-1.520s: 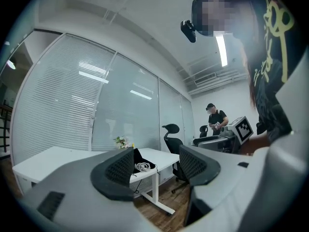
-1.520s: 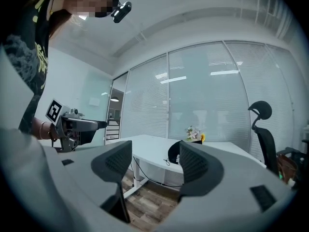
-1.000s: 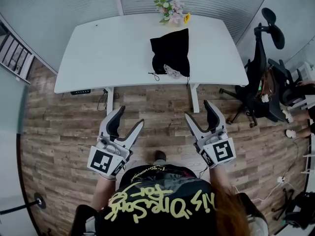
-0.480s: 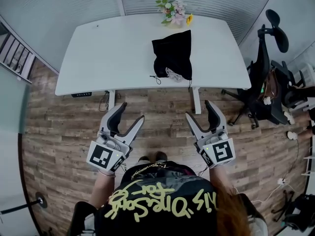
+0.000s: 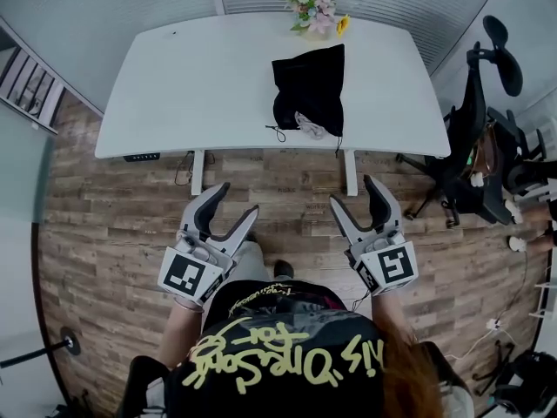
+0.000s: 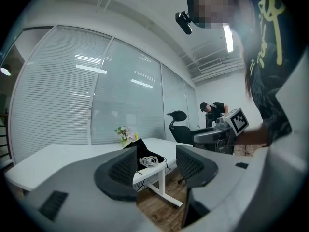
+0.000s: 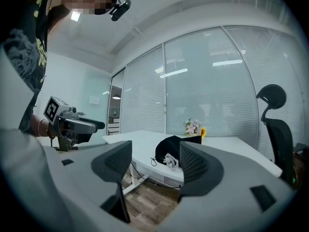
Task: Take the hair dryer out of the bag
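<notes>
A black drawstring bag [image 5: 309, 85] lies on the white table [image 5: 200, 85], its mouth toward me. A coiled white cord [image 5: 309, 125] pokes out of the mouth; the hair dryer's body is hidden inside. Both grippers hang over the wooden floor, well short of the table. My left gripper [image 5: 237, 198] is open and empty; its jaws have just been closing a little. My right gripper [image 5: 355, 192] is open and empty too. The bag [image 6: 136, 149] and cord [image 6: 148, 161] show far off between the left jaws, and the bag [image 7: 169, 146] likewise between the right jaws.
A vase of flowers [image 5: 315, 1] stands at the table's far edge behind the bag. A black office chair [image 5: 487, 120] with things on it is right of the table. Glass walls with blinds close off the back. Another person [image 6: 215, 111] stands beyond the chair.
Both grippers have sunk slightly in the head view, and the table with the bag has slid toward the top of the picture. The left jaws stand a little narrower.
</notes>
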Demonstrator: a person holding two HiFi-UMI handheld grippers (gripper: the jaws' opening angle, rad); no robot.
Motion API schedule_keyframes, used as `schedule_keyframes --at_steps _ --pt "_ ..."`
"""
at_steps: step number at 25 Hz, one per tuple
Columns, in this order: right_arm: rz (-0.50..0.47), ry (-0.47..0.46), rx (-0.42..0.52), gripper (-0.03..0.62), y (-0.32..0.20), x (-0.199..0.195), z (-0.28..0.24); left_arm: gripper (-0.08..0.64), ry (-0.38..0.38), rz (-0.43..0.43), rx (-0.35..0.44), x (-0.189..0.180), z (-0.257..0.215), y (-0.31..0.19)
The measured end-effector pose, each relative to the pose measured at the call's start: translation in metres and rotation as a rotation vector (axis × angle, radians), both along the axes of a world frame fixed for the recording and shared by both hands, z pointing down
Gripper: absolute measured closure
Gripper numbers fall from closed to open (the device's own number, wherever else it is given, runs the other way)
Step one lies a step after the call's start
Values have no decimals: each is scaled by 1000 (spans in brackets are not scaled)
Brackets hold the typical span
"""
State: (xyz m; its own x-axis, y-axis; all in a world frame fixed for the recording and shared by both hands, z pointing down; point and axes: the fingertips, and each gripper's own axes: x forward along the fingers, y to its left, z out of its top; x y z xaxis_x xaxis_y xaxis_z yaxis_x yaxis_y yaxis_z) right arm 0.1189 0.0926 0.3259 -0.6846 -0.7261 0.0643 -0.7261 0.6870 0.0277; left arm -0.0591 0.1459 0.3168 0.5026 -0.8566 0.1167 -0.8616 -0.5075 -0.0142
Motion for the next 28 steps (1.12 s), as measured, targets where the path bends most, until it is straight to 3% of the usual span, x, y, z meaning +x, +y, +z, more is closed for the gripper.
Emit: schedule_keyframes --at_steps 7,17,22,28 --pt "4 12 -36 302 -20 -13 10 314 13 18 11 -10 4 -36" --pt "93 68 -24 302 -91 -29 7 316 -30 186 -6 -3 22 -156" --pt "130 73 -53 302 -131 -37 11 316 -110 266 -31 9 46 -216" --pt "148 109 -51 302 -167 -49 22 316 -275 408 -53 37 81 -256"
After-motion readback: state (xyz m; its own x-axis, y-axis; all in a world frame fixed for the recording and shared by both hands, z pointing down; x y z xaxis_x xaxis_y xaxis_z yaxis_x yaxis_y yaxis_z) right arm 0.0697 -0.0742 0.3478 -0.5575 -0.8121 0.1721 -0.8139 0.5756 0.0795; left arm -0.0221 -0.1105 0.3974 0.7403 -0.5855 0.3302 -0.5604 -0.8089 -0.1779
